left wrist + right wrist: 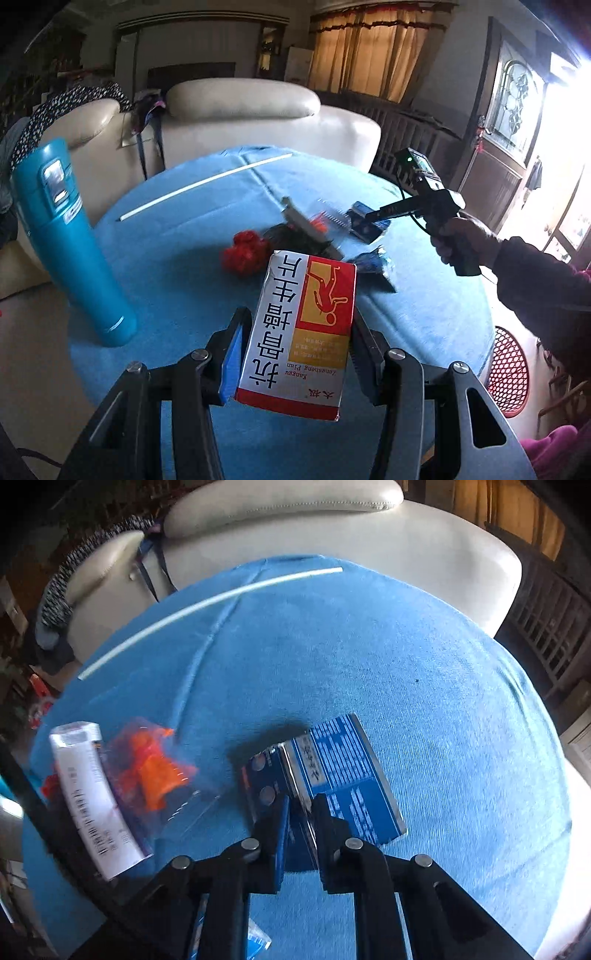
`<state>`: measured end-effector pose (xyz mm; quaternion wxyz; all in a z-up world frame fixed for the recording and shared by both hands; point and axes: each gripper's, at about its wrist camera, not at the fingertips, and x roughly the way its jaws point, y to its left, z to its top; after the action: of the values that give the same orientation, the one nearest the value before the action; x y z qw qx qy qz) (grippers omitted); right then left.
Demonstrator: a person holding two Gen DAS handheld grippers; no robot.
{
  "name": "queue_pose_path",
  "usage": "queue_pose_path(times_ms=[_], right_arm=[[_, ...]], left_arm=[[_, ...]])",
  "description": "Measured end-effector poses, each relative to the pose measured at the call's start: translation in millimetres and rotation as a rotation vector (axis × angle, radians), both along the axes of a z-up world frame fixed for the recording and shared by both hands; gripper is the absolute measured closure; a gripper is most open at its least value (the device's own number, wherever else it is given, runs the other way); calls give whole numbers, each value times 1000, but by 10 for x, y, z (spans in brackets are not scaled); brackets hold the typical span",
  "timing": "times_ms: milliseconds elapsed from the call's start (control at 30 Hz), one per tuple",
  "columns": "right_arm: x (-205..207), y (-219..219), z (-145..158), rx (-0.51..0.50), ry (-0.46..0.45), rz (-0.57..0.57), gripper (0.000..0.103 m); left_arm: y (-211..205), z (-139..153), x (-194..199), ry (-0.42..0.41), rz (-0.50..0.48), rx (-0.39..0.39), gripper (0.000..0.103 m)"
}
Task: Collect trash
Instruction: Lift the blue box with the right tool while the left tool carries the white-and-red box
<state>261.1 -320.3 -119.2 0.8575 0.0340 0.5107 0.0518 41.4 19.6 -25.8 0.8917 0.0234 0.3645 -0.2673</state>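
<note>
A cream leather sofa stands behind the round surface, which is covered in a blue cloth. At the surface's left edge stands a tall teal bottle, leaning in the fisheye view. A long white tube lies across the far part of the cloth.

The left gripper holds a red-and-white medicine box above the surface, its fingers clamped on the box's two long sides. Beyond the box the trash lies in a loose cluster near the middle of the surface: a crumpled red wad, a grey-white long box, a clear wrapper with orange pieces just beside it, and a small crumpled blue wrapper.

The right gripper, held in a hand with a dark sleeve, points down at a flat blue carton lying on the cloth to the right of the cluster. Its fingers stand close together and pinch the carton's thin near edge at a fold.
</note>
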Motion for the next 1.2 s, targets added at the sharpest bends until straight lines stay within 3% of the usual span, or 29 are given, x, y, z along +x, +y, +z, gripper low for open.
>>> queue_pose_path(times_ms=[133,267,300,333,367,467,767,833,900,1067,1200], right_arm=[[-193,-227,244,182,-64,-36,86],[-166,-309,316,204,-46,-54,74],[-143,-310,308,197,-37,-50,58],[-120,-312,294,195,-36,-48,28],[-114,-343,299,202,-47,-51,22],[-60,-352,271,210,-72,-51,22],[144,-89,-63,59,-18,65,23],[151,-36,-144,46,-9,74,39],[168,37,-228,17,12,79,41],[64,98,-178,-2,-21,72,46],[-142,-38,-13,46,-74,19,46]], left_arm=[[-48,48,-104,-21,-23,-3,50],[-14,61,-130,-18,-23,-18,49],[-4,62,-128,-17,-19,-20,50],[19,65,-117,-13,-11,-25,49],[31,66,-103,-8,-6,-28,49],[59,56,-66,6,7,-31,49],[20,7,25,40,21,-40,49],[-22,-1,37,44,15,-40,49],[-62,2,51,44,8,-41,49],[-97,18,62,38,2,-51,49],[-102,61,51,31,4,-65,49]])
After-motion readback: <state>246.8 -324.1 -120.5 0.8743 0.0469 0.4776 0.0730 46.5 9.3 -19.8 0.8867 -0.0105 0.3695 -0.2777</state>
